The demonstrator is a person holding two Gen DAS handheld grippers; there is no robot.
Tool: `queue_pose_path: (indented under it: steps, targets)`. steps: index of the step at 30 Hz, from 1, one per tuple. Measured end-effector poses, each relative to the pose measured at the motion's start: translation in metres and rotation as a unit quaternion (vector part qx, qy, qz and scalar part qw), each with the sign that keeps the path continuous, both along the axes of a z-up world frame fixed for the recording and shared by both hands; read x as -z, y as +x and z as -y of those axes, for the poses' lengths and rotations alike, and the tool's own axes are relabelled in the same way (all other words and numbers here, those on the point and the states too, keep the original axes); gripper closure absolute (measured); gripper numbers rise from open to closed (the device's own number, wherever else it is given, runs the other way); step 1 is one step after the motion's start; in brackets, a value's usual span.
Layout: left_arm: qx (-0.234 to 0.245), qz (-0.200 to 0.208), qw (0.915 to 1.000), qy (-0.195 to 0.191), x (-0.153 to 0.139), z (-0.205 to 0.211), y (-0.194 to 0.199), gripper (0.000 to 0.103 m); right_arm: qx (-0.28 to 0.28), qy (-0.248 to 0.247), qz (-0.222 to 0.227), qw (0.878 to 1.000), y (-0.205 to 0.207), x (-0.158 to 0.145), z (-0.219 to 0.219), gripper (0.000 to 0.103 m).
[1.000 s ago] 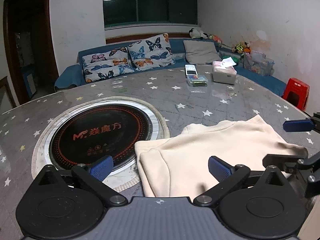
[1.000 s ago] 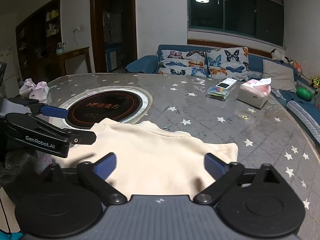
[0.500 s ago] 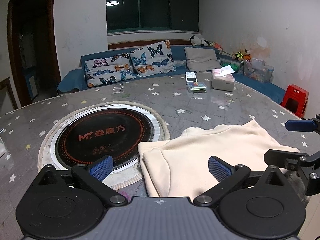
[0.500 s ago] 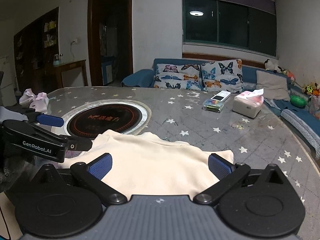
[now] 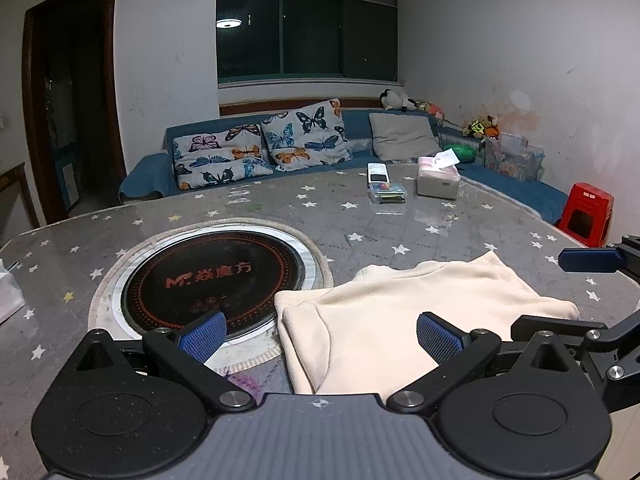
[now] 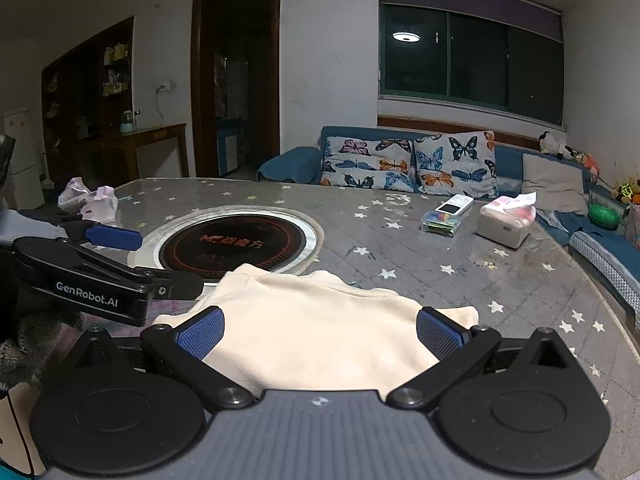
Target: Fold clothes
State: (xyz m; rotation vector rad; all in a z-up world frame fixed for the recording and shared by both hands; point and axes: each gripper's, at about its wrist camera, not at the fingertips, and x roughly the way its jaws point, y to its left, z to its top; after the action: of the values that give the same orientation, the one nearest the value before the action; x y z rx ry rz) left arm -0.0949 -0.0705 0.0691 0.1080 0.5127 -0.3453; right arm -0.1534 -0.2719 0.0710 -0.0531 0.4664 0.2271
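Observation:
A cream garment (image 5: pixel 404 316) lies folded flat on the grey star-patterned table (image 5: pixel 360 216), just right of the round black cooktop (image 5: pixel 212 276). My left gripper (image 5: pixel 320 338) hovers open over the garment's near left edge, nothing between its blue pads. From the right wrist view the same garment (image 6: pixel 316 328) fills the near table, and my right gripper (image 6: pixel 320 334) is open above its near edge. Each gripper shows in the other's view: the right gripper (image 5: pixel 576 292) at the garment's right side, the left gripper (image 6: pixel 132 264) at its left side.
At the far side of the table sit a tissue box (image 5: pixel 438 180), a remote (image 5: pixel 378 174) and a small clear case (image 5: pixel 388 194). White bags (image 6: pixel 90 200) lie at the far left. A blue sofa (image 5: pixel 256 160) and red stool (image 5: pixel 586 214) stand beyond the table.
Both grippers have drawn back and lifted a little from the garment, so more of the room shows. Both stay open and the garment lies unmoved.

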Motion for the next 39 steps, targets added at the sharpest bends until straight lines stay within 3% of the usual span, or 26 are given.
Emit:
queue_pose_path:
  steps: [12,24,39]
  targets:
    - [-0.032,-0.003,0.9995,0.002,-0.001,-0.015,-0.015,0.000,-0.024,0.001,0.011,1.000,-0.008,0.001,-0.012,0.000]
    - [-0.060,-0.037,0.9975,0.004,0.012,-0.026,-0.011,0.000,-0.068,-0.007,0.001,0.998,-0.008,0.009,-0.032,0.000]
    - [-0.072,-0.059,0.9957,-0.005,0.023,-0.038,0.006,0.000,-0.109,-0.059,-0.030,0.992,-0.009,0.013,-0.066,0.000]
